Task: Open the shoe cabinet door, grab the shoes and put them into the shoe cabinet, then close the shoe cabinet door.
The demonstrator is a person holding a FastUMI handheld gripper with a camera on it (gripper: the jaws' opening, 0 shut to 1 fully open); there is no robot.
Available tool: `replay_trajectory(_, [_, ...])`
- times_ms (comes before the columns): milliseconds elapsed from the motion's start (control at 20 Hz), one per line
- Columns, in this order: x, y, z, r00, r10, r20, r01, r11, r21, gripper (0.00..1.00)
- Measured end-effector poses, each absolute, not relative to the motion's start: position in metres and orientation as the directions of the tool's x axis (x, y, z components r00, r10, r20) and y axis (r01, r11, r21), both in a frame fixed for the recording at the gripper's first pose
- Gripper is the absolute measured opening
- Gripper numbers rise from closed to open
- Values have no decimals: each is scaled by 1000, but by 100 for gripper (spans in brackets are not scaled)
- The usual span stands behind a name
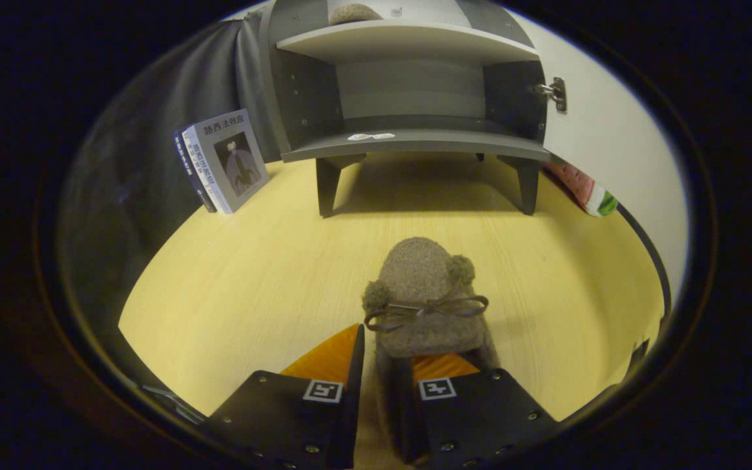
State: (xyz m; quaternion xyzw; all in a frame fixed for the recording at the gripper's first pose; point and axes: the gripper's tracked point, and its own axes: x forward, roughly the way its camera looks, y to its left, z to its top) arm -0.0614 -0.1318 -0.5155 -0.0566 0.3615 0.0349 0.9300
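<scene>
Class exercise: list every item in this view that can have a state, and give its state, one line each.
shoe cabinet door: swung open.
lower shelf: holds no shoe.
upper shelf: one shoe on it.
slipper: on the floor, heel between the fingers.
gripper: closed on slipper's heel.
book: upright, leaning on the wall.

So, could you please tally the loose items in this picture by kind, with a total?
Slippers: 2, one between the gripper jaws, which look closed on its heel; one on the cabinet's upper shelf.
Books: 1.
Red-and-green packets: 1.
Total: 4.
</scene>
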Motion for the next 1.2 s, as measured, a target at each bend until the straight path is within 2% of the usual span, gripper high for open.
replay_trajectory(50, [-60,-135,-515,739,10,-674,-93,992,-87,28])
replay_trajectory(100, [-59,-134,-513,738,1,-675,-83,992,-90,6])
replay_trajectory(350, [-53,-135,-509,732,-29,-681,-48,994,-94,8])
replay_trajectory(650, [-41,-136,-467,772,-72,-632,12,995,-99,8])
replay_trajectory(900, [-26,-134,-402,833,-106,-544,62,993,-99,8])
replay_trajectory(1200, [-4,-134,-294,911,-155,-382,114,985,-128,8])
